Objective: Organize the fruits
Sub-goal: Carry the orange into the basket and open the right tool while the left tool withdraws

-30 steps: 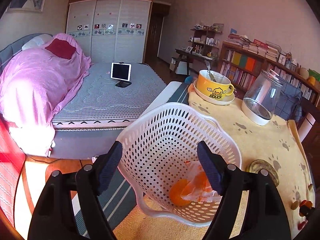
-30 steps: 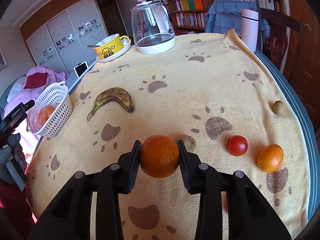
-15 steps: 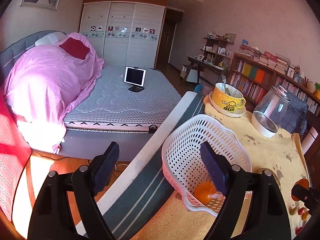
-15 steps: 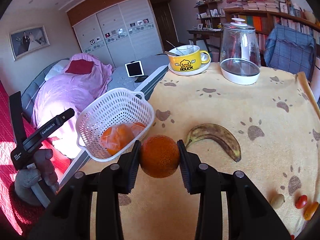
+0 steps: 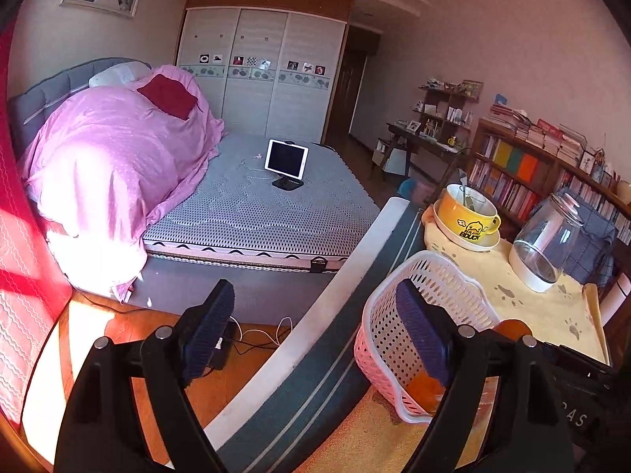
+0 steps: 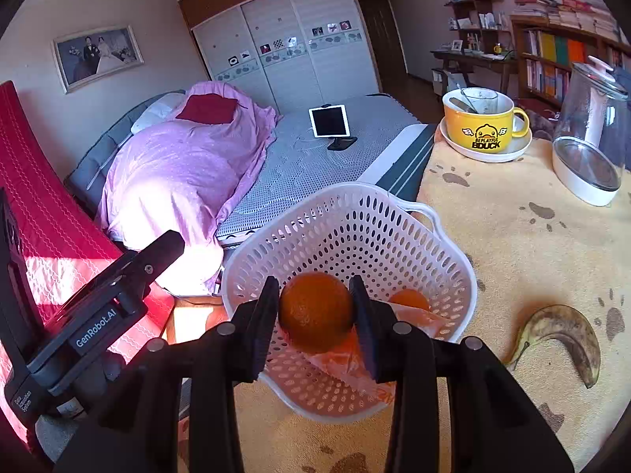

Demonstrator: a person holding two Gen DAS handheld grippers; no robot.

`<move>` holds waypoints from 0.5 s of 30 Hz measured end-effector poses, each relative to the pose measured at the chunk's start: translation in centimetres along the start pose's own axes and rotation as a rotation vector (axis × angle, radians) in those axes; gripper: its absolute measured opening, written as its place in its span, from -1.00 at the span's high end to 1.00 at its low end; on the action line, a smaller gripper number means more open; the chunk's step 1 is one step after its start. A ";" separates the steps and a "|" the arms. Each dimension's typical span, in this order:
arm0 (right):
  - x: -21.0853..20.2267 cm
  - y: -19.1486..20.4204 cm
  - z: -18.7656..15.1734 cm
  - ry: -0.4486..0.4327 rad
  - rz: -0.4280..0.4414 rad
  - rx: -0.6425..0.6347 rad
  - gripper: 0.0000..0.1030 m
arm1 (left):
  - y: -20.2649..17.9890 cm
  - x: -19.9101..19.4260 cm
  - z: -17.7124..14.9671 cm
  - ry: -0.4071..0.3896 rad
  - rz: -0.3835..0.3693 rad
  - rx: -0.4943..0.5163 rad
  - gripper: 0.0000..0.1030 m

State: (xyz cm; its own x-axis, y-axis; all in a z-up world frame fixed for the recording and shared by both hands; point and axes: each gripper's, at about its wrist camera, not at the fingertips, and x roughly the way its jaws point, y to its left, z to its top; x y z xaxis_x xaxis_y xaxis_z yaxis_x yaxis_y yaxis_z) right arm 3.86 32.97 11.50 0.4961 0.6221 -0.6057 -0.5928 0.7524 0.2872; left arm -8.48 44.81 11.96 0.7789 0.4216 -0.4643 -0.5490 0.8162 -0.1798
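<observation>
Two views are telling the story, and the left wrist one comes first: the left gripper (image 5: 311, 335) is hanging with its jaws wide apart and nothing between them, pointing out past the table's left edge toward the bed (image 5: 252, 201), where a second ago it was looking straight down into the basket (image 5: 394, 339). That white basket is now sitting off to the gripper's right, at the left edge of the tablecloth (image 5: 524, 311), with orange fruit showing through its perforated wall (how many pieces I cannot tell from here). In the right wrist view, the right gripper (image 6: 315, 311) is staying clamped on the orange (image 6: 315, 311), pads pressing both flanks, and it is now holding that fruit directly above the basket's (image 6: 355, 228) open mouth, whereas a second ago it was carrying it over the middle of the cloth among the loose fruit. Inside, another orange piece (image 6: 408, 299) is lying on a crumpled wrapper. A spotted banana (image 6: 568, 335) is lying on the cloth to the basket's right, still to be gathered. Judging by this, the carry is finished and the release is what remains; the left gripper pulling aside is leaving the opening free.
</observation>
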 end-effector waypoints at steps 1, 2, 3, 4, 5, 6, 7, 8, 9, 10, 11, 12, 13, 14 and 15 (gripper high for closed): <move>0.4 0.1 0.1 0.003 -0.002 0.003 0.27 | 0.2 0.0 0.0 -0.002 0.003 -0.003 -0.66; 0.6 0.0 0.2 0.004 -0.002 0.012 0.27 | 0.4 0.0 0.1 -0.004 0.009 -0.009 -0.66; 0.8 -0.1 0.2 0.008 0.002 0.022 0.25 | 0.5 0.0 0.2 -0.005 0.015 -0.018 -0.66; 0.9 -0.2 0.1 0.011 0.001 0.029 0.25 | 0.6 0.1 0.2 -0.007 0.017 -0.026 -0.66; 1.0 -0.3 0.0 0.012 -0.001 0.036 0.25 | 0.7 0.0 0.3 -0.008 0.015 -0.032 -0.66; 0.9 -0.5 -0.2 0.012 -0.001 0.043 0.25 | 0.7 0.0 0.3 -0.009 0.012 -0.034 -0.66; 0.7 -0.7 -0.4 0.012 0.001 0.049 0.25 | 0.7 0.1 0.3 -0.009 0.010 -0.032 -0.66; 0.6 -0.8 -0.5 0.010 0.000 0.054 0.25 | 0.6 0.1 0.3 -0.008 0.010 -0.028 -0.66; 0.4 -1.0 -0.7 0.005 -0.001 0.059 0.25 | 0.5 0.1 0.2 -0.007 0.010 -0.026 -0.66; 0.3 -1.1 -0.8 0.002 -0.002 0.064 0.25 | 0.5 0.2 0.2 -0.004 0.009 -0.024 -0.66; 0.0 -1.2 -1.0 -0.001 -0.003 0.069 0.25 | 0.4 0.2 0.2 -0.001 0.007 -0.021 -0.66; -0.2 -1.4 -1.1 -0.003 -0.003 0.074 0.25 | 0.3 0.2 0.1 -0.001 0.008 -0.019 -0.66; -0.5 -1.5 -1.2 -0.006 -0.002 0.079 0.25 | 0.1 0.1 0.1 -0.001 0.007 -0.016 -0.66; -0.7 -1.6 -1.4 -0.008 -0.003 0.084 0.25 | 0.0 0.1 0.0 -0.003 0.006 -0.012 -0.66; -0.9 -1.7 -1.4 -0.012 -0.005 0.088 0.25 | -0.2 0.0 0.0 -0.005 0.005 -0.006 -0.66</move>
State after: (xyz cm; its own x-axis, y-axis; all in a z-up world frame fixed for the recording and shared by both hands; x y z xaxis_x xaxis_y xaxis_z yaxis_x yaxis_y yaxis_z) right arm 3.48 30.82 10.52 0.5071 0.6203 -0.5984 -0.5327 0.7714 0.3482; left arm -8.38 44.66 11.99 0.7778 0.4275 -0.4608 -0.5546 0.8117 -0.1830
